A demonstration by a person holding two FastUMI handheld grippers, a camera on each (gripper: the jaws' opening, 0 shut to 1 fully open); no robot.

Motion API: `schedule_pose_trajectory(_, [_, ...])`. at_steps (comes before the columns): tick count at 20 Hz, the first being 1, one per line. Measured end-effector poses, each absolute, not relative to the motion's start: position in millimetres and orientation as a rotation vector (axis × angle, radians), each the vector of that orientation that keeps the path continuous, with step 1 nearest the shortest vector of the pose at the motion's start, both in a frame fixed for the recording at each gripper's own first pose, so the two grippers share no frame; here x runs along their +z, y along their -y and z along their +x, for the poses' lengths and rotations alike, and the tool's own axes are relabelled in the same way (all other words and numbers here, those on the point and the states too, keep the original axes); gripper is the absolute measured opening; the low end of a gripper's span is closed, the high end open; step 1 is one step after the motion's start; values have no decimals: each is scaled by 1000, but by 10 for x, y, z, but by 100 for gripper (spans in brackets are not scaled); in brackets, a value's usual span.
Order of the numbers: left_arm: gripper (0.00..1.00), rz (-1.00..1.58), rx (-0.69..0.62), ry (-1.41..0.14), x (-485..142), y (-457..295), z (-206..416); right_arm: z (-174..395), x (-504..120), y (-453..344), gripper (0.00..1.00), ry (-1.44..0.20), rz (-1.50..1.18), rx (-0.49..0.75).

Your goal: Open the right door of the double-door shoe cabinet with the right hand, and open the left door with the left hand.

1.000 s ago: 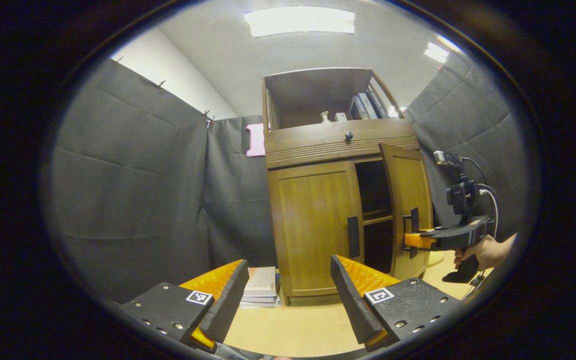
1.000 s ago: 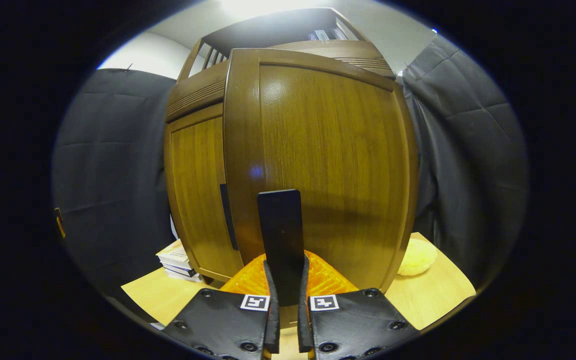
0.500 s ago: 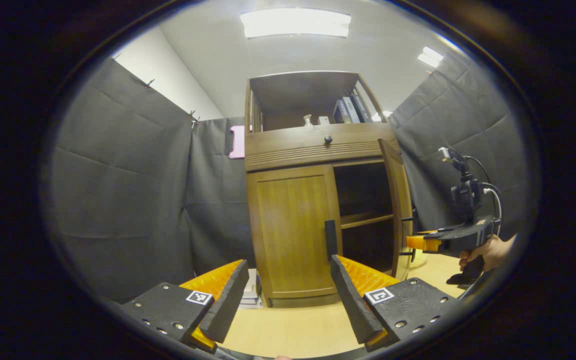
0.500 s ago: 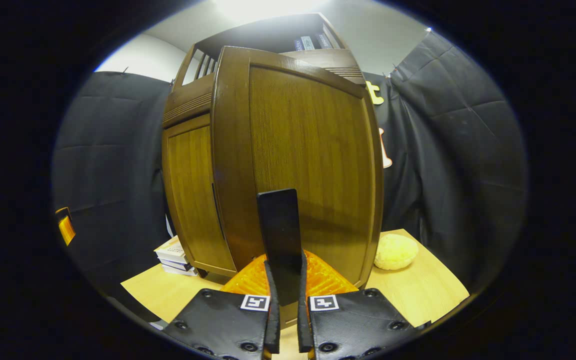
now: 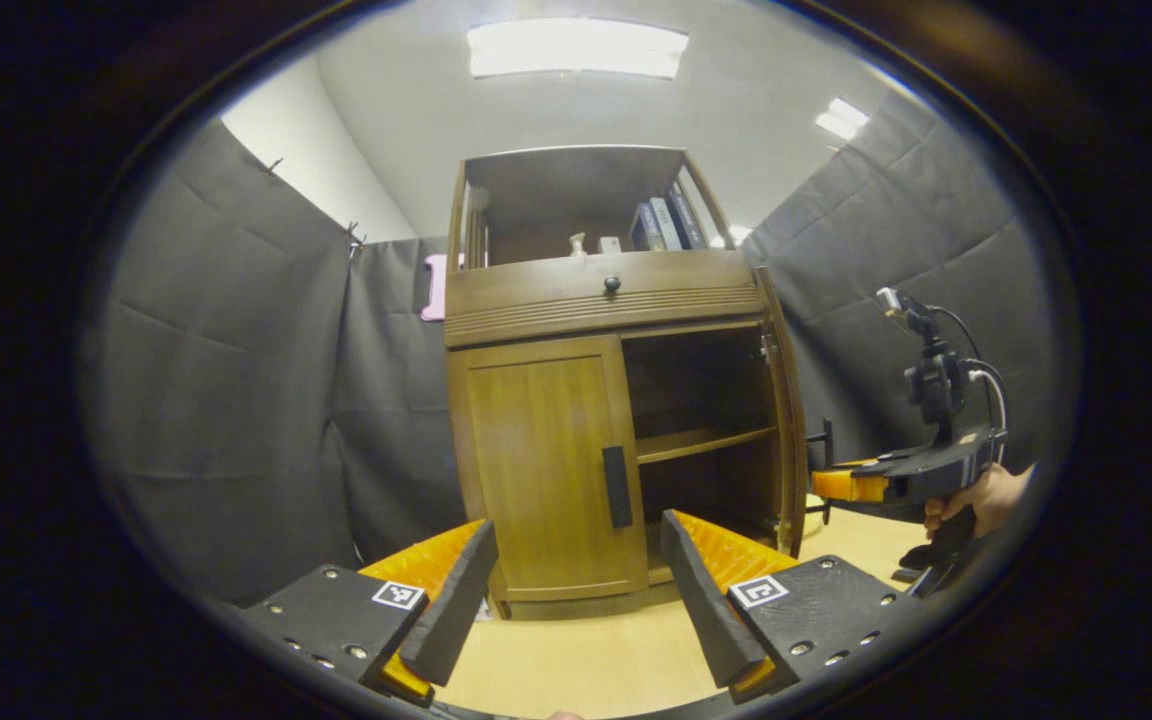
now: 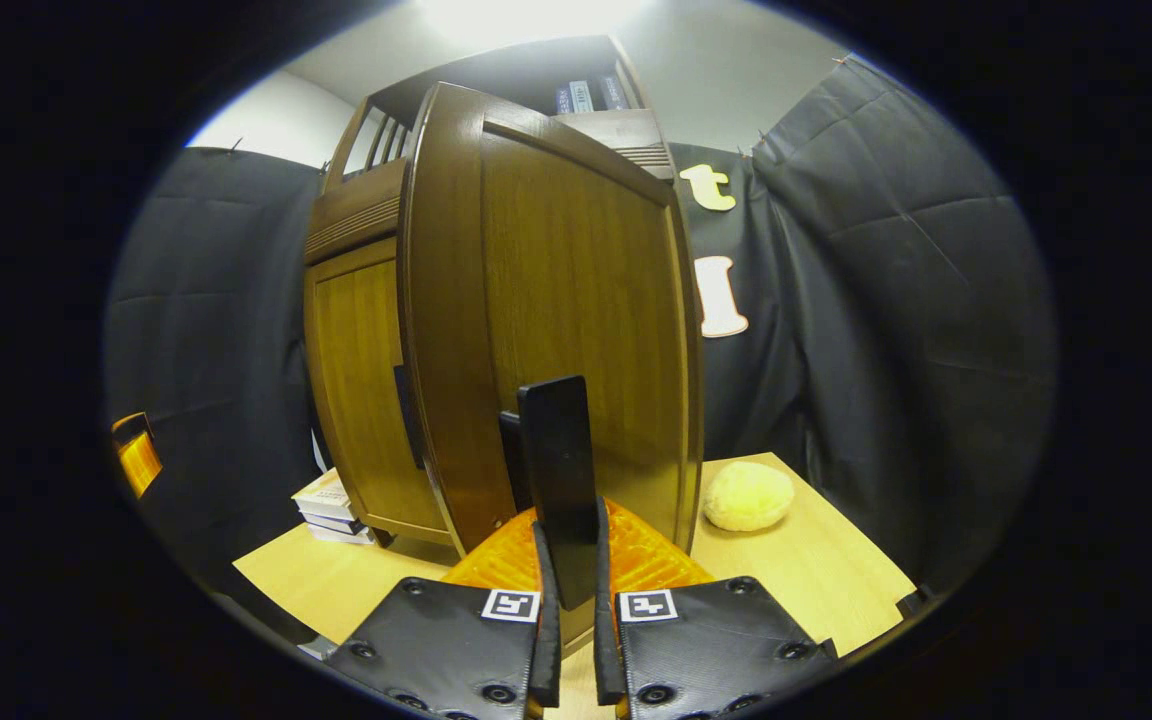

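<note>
The wooden shoe cabinet [image 5: 596, 300] stands on the table. Its right door [image 5: 786, 420] is swung wide, edge-on in the left gripper view, baring a shelf [image 5: 701, 443]. The left door [image 5: 546, 470] is closed, its black handle [image 5: 617, 487] just above and between my left gripper's fingers. My left gripper [image 5: 576, 590] is open and empty, short of that door. In the right gripper view my right gripper [image 6: 569, 610] is shut on the right door's black handle [image 6: 558, 470], with the door panel [image 6: 576, 330] right ahead. That gripper [image 5: 841, 485] and the hand holding it also show at the right of the left gripper view.
A yellow sponge-like ball [image 6: 748, 496] lies on the table [image 6: 816, 570] right of the open door. A stack of books [image 6: 326, 505] sits by the cabinet's left foot. Books and small ornaments [image 5: 661, 225] stand on the top shelf. A drawer with a knob [image 5: 612, 284] is above the doors.
The right gripper has pulled the right door from partly open to wide open. The left gripper has shifted so the left door's handle now sits between its fingers' line.
</note>
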State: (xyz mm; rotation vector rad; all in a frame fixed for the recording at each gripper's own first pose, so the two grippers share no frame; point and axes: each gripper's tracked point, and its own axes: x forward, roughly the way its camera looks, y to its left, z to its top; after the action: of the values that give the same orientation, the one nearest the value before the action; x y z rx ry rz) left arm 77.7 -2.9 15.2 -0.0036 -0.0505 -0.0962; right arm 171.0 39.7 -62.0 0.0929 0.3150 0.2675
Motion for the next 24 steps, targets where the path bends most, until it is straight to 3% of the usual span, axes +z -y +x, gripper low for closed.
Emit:
schedule_pose_trajectory(18, [94,-4,-218,62,-58,310,1011,1641,-641,455,12,-308,109,145])
schedule_pose_trajectory(19, [94,-3,-219,61,-64,311,1014,1647,-642,503,17,-306,111,137])
schedule_pose_trajectory(20, [94,-2,-218,59,-71,312,1006,1655,-643,553,12,-305,112,128])
schedule_pose_trajectory(24, [94,-3,-219,51,-76,325,993,1611,-656,788,8,-309,121,92])
